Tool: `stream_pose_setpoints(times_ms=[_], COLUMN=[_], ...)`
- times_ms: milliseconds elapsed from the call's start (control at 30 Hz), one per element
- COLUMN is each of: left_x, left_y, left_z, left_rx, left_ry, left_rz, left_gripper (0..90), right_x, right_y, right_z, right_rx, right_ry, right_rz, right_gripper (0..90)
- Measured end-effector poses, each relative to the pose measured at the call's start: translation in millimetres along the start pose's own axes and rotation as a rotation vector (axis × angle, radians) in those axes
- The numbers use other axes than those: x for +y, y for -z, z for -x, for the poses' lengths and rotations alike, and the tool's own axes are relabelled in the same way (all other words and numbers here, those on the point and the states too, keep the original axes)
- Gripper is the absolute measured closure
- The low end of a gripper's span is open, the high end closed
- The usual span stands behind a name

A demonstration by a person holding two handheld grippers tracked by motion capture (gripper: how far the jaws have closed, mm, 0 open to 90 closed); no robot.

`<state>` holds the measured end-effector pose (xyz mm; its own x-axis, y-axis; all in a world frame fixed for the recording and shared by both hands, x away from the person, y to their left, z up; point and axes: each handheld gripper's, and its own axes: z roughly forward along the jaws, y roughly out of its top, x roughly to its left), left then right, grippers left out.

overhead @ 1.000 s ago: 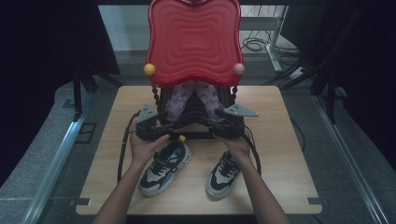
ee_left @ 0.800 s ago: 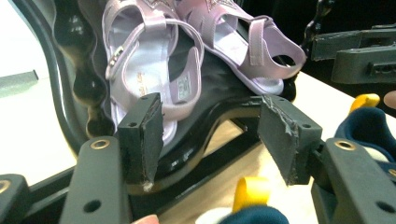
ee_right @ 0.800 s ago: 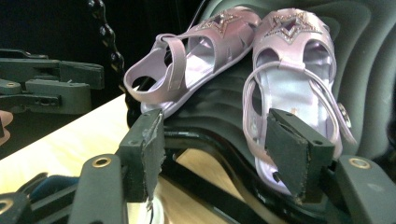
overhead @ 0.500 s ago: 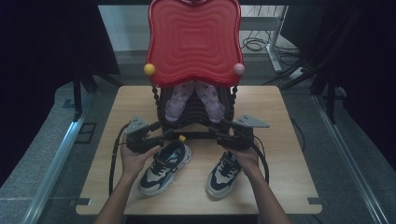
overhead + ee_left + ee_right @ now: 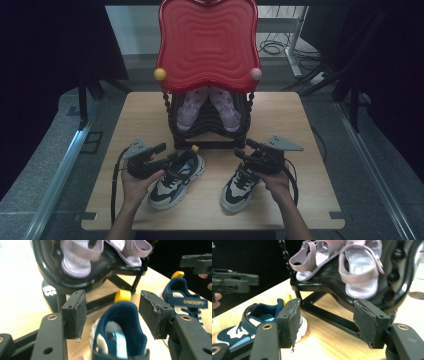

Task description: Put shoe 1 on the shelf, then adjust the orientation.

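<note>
Hovering low-centre of frame, left gripper (image 5: 161,156) open over left sneaker (image 5: 176,179); right gripper (image 5: 245,150) open, seemingly above right sneaker (image 5: 241,185).

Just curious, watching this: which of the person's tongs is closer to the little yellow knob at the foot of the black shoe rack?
Left. The left tongs sit just beside the yellow knob, at the nearby sneaker's heel; the right tongs are farther away, across the rack's front.

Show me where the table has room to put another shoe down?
Bare wood lies left of the black shoe rack and right of it, out to the table edges. The front middle is crowded: two navy sneakers sit there with the left gripper and right gripper.
</note>
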<state>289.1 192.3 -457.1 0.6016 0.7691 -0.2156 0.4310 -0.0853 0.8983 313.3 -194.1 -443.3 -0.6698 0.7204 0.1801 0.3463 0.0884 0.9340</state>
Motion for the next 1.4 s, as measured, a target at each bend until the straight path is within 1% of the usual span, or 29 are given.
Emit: stream_pose_setpoints(times_ms=[100,167,200,267,333,467,533,667,767,800,867,933,967,1067,1133,1233,1300,1400], left_x=[-7.3,-10.2,-12.0,-16.7,-21.0,-28.0,-30.5,-32.1,-36.0,-37.8,-40.7,-41.9,-42.0,-41.7,-41.5,-42.2,-42.4,-41.3], left_y=[3.0,5.5,8.3,15.1,21.6,30.8,33.0,37.1,40.8,41.8,43.1,43.3,43.3,42.6,41.5,39.7,38.6,37.2], left_z=[-0.2,-1.0,-1.3,-2.5,-3.4,-5.1,-7.0,-9.1,-6.5,-5.5,-2.9,-0.7,-0.2,0.1,0.6,1.9,3.0,6.0], left_rx=[0.000,0.011,0.015,0.010,0.009,0.012,0.011,0.003,-0.023,-0.034,-0.049,-0.053,-0.057,-0.079,-0.089,-0.107,-0.121,-0.137], left_ry=[0.016,0.009,0.007,0.023,0.033,0.028,0.027,0.031,0.038,0.042,0.037,0.017,0.015,0.027,0.020,0.009,0.008,-0.006], left_rz=[-0.005,-0.026,-0.028,-0.019,-0.015,-0.028,-0.041,-0.051,-0.057,-0.060,-0.076,-0.097,-0.102,-0.119,-0.136,-0.154,-0.160,-0.174], left_gripper=[39.7,39.6,39.4,39.5,39.7,39.8,39.8,40.4,41.8,43.0,50.1,54.6,60.1,73.0,81.3,88.4,88.9,89.8], right_x=[-6.9,-8.9,-9.6,-11.2,-12.7,-15.3,-17.1,-21.2,-23.9,-25.2,-28.6,-31.8,-33.4,-35.2,-35.4,-35.5,-35.5,-35.2], right_y=[7.5,12.5,15.6,21.7,26.1,31.4,33.3,39.7,44.7,46.0,47.3,47.0,46.7,46.4,46.6,47.3,47.3,47.5], right_z=[4.5,6.4,6.8,7.5,8.0,7.6,6.7,8.1,11.7,12.9,14.2,14.7,15.0,15.0,15.3,16.6,17.0,16.6], right_rx=[-0.002,-0.002,-0.003,-0.004,-0.007,0.013,0.010,-0.003,-0.008,-0.009,-0.017,-0.032,-0.041,-0.053,-0.059,-0.068,-0.076,-0.079], right_ry=[-0.021,-0.011,-0.008,-0.002,0.014,0.023,0.031,0.011,-0.018,-0.020,-0.013,0.006,0.009,0.006,0.012,0.007,-0.003,0.002], right_rz=[0.007,0.001,0.002,0.009,0.001,-0.020,-0.029,-0.041,-0.043,-0.044,-0.056,-0.064,-0.069,-0.069,-0.068,-0.067,-0.065,-0.067], right_gripper=[39.3,39.3,39.3,39.4,39.4,39.1,38.0,37.3,37.4,37.4,37.4,37.4,37.4,37.3,37.3,37.3,37.3,37.3])
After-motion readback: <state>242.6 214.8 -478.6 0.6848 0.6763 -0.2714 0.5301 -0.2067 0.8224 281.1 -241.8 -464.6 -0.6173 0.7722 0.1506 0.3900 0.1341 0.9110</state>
